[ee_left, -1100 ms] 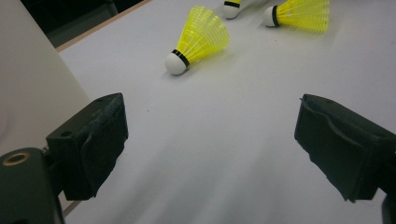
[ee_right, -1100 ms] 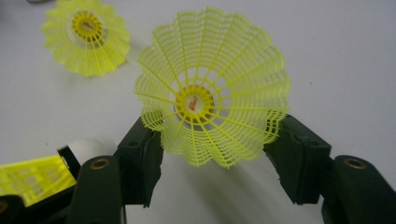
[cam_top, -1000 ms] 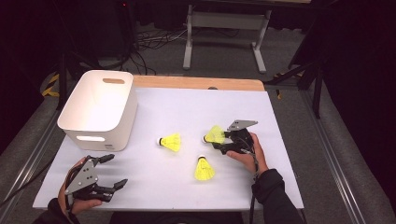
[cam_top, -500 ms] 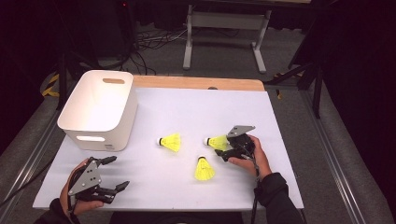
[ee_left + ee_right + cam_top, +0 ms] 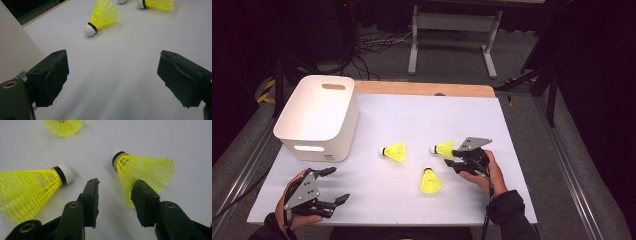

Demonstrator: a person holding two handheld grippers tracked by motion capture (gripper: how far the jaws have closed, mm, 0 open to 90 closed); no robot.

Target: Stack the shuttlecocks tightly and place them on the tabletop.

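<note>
Three yellow shuttlecocks with white corks lie on the white table (image 5: 377, 210). One (image 5: 395, 151) is in the middle, one (image 5: 444, 148) to its right, one (image 5: 430, 182) nearer the front. My right gripper (image 5: 452, 160) points left at the right-hand shuttlecock. In the right gripper view, that gripper (image 5: 115, 183) is open, its right jaw lying over the skirt edge of this shuttlecock (image 5: 147, 172). The front one (image 5: 27, 192) lies just left of the jaws. My left gripper (image 5: 334, 186) rests at the front left, wide open (image 5: 113, 60) with bare table between its jaws.
A white bin (image 5: 319, 117) with handle slots stands at the back left; its wall (image 5: 15, 50) is close beside my left gripper. A wooden strip (image 5: 422, 89) edges the table's far side. Beyond it are a metal stand and cables on the floor.
My right gripper has drawn slightly toward the near edge, and the shuttlecock at its jaws has shifted a little with it. The left gripper has barely moved.
</note>
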